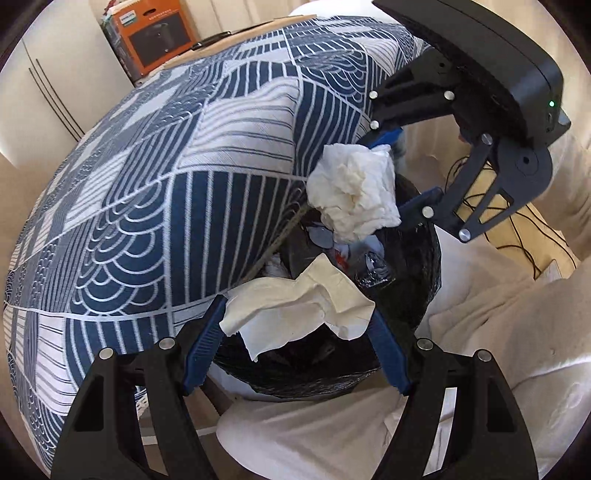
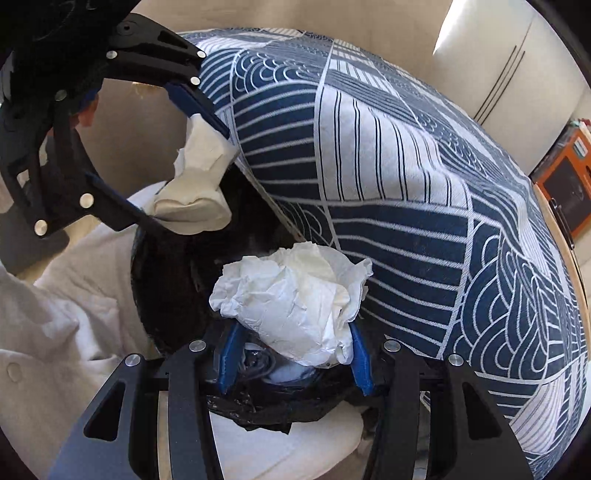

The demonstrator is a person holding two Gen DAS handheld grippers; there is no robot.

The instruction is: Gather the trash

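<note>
My left gripper (image 1: 297,317) is shut on a flat crumpled cream tissue (image 1: 295,306) and holds it over the black-lined trash bin (image 1: 424,295). It also shows in the right wrist view (image 2: 195,177), upper left, with the same tissue (image 2: 199,184). My right gripper (image 2: 291,332) is shut on a balled white tissue (image 2: 295,299) above the bin's bag (image 2: 266,406). In the left wrist view the right gripper (image 1: 406,173) comes in from the upper right with that ball (image 1: 354,188). Trash lies inside the bin (image 1: 369,266).
A table under a blue-and-white patterned cloth (image 1: 166,184) stands right beside the bin; it fills the right of the right wrist view (image 2: 406,184). White fabric (image 1: 498,332) lies around the bin. An orange box (image 1: 155,33) and cables (image 1: 517,236) sit farther off.
</note>
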